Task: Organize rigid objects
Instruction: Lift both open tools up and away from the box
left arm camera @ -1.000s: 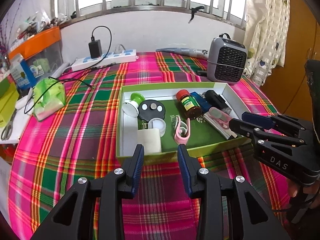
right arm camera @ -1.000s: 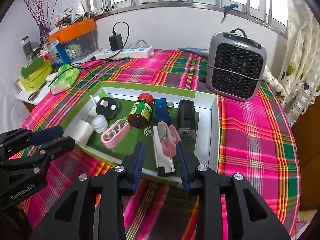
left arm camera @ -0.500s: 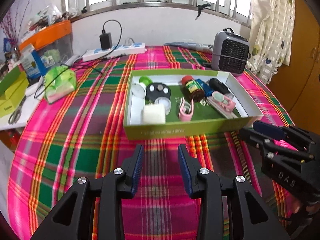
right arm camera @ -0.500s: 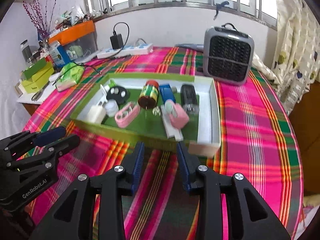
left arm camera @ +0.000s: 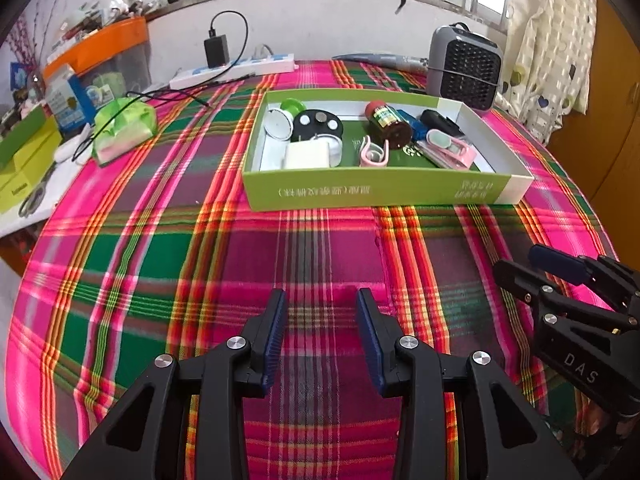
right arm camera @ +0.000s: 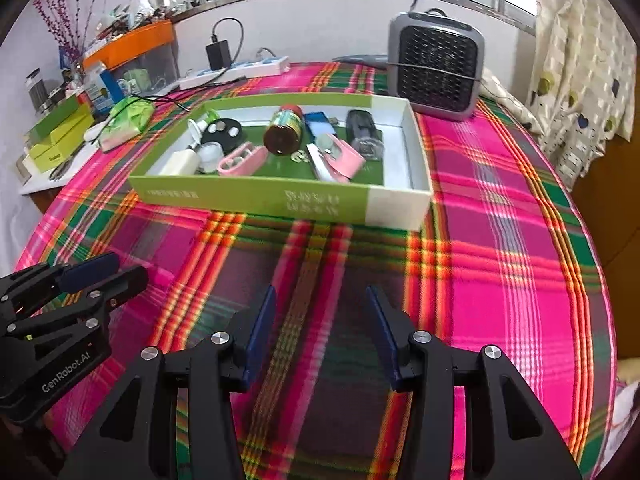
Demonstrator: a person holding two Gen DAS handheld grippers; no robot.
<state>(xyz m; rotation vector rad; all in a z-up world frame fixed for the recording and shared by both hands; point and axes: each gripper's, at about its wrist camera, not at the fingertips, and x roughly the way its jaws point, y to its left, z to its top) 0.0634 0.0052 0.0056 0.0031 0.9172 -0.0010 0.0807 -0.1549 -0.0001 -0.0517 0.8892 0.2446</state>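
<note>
Now both tools empty: left tool (left arm camera: 320, 320) & right tool (right arm camera: 320, 320) w/ fingers apart, lower frame. Green box (left arm camera: 376, 194) upper center on table holds items; brown bottle (left arm camera: 388, 124) rigid, prob slippery, grip across body.

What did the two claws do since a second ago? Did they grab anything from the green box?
Both claws pulled back from the green box: the left claw and right claw now hang over bare plaid cloth. Neither grabbed anything; both are open and empty. Everything in the box, like the brown bottle, stayed put.
</note>
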